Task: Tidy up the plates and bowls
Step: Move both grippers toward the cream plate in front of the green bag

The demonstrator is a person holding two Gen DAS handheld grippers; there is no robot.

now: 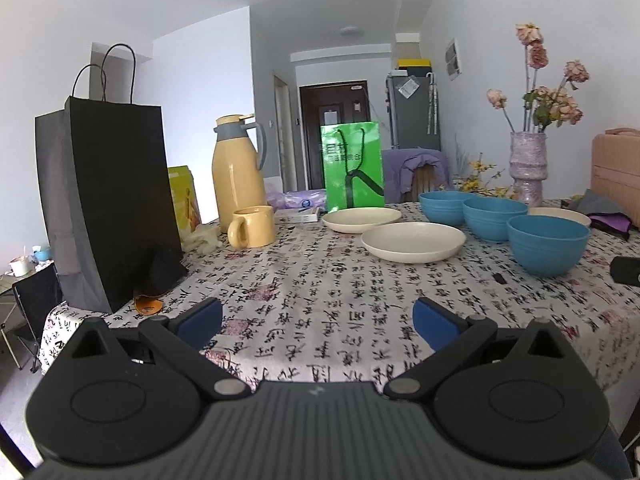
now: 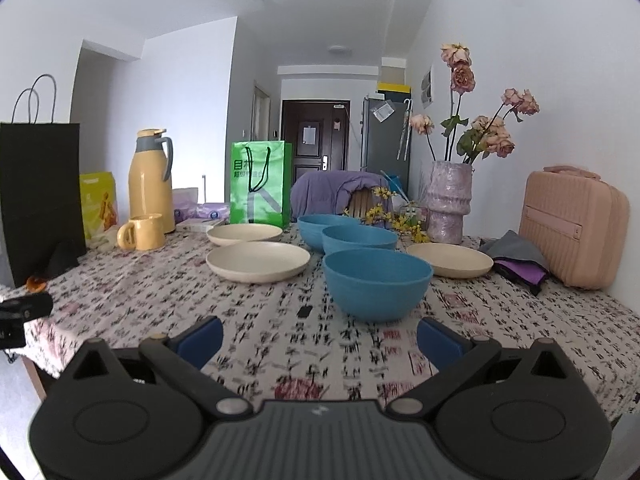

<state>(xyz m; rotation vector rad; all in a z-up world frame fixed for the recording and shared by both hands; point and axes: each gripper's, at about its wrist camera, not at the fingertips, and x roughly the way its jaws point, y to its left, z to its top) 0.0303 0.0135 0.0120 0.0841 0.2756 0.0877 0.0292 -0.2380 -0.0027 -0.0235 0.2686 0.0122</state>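
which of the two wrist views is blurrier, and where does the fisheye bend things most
Right wrist view: softer, the tablecloth print smeared near the gripper and around the nearest blue bowl. Left wrist view: sharper, the tablecloth characters crisp. Left wrist view: the black paper bag bows and leans at the frame edge. Right wrist view: the pink case tilts inward. Both: dark vignette corners, soft even daylight.
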